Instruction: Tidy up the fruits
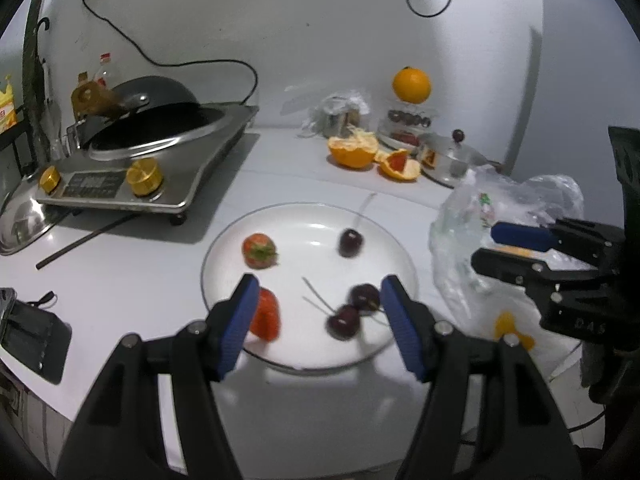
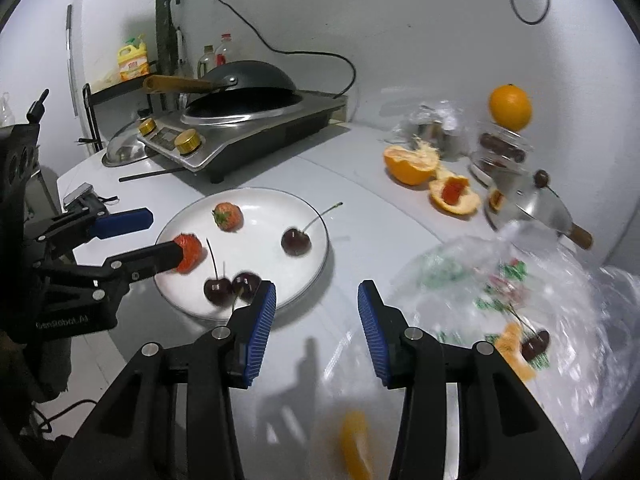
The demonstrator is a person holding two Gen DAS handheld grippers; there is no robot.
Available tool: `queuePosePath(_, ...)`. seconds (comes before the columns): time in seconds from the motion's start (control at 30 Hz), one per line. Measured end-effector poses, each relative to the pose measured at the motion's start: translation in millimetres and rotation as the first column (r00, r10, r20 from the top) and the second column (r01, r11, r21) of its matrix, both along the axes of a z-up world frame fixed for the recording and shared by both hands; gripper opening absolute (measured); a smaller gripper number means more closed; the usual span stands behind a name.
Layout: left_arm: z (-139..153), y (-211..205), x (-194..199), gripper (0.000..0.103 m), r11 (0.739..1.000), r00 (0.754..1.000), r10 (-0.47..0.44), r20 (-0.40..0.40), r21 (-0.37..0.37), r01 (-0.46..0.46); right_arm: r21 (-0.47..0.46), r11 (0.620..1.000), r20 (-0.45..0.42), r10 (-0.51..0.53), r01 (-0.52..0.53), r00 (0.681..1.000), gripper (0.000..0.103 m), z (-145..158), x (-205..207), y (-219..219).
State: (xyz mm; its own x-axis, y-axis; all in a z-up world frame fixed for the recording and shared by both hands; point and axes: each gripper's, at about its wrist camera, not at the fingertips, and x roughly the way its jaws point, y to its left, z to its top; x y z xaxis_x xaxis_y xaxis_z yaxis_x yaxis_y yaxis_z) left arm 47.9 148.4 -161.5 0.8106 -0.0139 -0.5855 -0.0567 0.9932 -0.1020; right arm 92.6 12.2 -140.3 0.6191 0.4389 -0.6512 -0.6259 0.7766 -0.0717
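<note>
A white plate (image 1: 312, 224) (image 2: 260, 200) holds two strawberries and three dark cherries. One strawberry (image 1: 259, 250) (image 2: 227, 216) sits at the back left, another (image 1: 267, 314) (image 2: 189, 253) at the near left. A single cherry (image 1: 351, 243) (image 2: 296, 241) lies at the right, a pair (image 1: 354, 314) (image 2: 232, 286) at the front. My left gripper (image 1: 316, 312) (image 2: 160, 236) is open and empty over the plate's near side, its left finger beside the near strawberry. My right gripper (image 2: 316, 320) (image 1: 492, 246) is open and empty between the plate and a clear plastic bag (image 2: 520, 312) (image 1: 500, 240) holding a cherry (image 2: 536, 344) and orange pieces.
An induction cooker with a wok (image 1: 152, 148) (image 2: 248, 120) stands at the back left. Cut orange halves (image 1: 354, 150) (image 2: 412, 162), a whole orange (image 1: 411, 85) (image 2: 510, 107) on a jar and a steel pot (image 1: 452, 158) (image 2: 532, 204) stand at the back right. An orange piece (image 2: 354, 444) lies blurred near the front.
</note>
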Motion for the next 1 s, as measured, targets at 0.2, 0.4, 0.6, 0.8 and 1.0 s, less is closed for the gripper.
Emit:
queuePosePath(0.2,-4.3,-25.7,-13.3,0.065,1.0,0.999,-0.031,-0.01,-0.003,0.031,-0.001,1.0,-0.006,-0.025,0.025,1.0,0.045,-6.8,-24.0,-31.0)
queuePosePath(0.4,-16.5,-44.9,-21.0,0.065,0.999,0.998,-0.048,-0.035,-0.009,0.048,-0.022,0.999,-0.053,-0.028,0.027,0.998,0.043,-30.1,-37.9,-52.2)
queuePosePath(0.6,-22.4,-55.2,-24.2,0.065,0.998,0.996,-0.062,-0.056,0.004,0.063,-0.014,0.999,-0.099,-0.048,0.047,0.994,0.036,-50.0,-32.4,-60.6)
queuePosePath(0.8,-26.4,-55.6,-24.5,0.065,0.998,0.996,-0.056,-0.07,0.018,0.058,-0.024,0.999,-0.122,-0.051,0.049,0.991,0.032,-65.3,-26.6,-59.6)
queuePosePath(1.0,-32.2,-54.4,-24.2,0.065,0.998,0.994,-0.055,-0.089,0.016,0.057,-0.038,0.998,-0.117,-0.061,0.057,0.991,0.019,-69.4,-26.0,-59.9)
